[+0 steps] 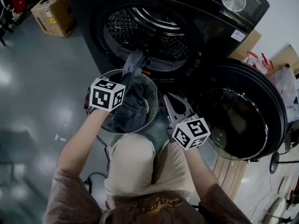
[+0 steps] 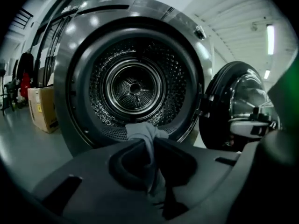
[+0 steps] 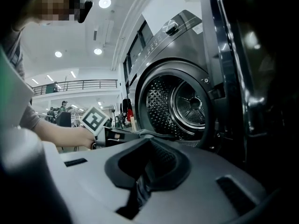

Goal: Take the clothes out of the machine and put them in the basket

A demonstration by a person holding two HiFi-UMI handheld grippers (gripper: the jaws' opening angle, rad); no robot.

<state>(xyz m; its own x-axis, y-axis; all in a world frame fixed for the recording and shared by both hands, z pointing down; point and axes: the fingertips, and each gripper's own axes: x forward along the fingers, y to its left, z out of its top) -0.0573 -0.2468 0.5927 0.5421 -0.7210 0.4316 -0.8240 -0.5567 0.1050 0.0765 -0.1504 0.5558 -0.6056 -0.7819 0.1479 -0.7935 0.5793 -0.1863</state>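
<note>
Left gripper (image 2: 150, 155) pinches a grey garment (image 2: 142, 133) at the machine (image 1: 154, 36) mouth, above the basket (image 1: 153, 94) holding other clothes (image 1: 127, 115). Right gripper (image 3: 148, 169) is closed and empty. The drum (image 2: 133, 85) looks empty, apparently.

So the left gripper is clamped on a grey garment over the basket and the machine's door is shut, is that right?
Not quite: the door is swung open to the right, as the head view shows. The left gripper is indeed clamped on the grey garment over the basket.
</note>
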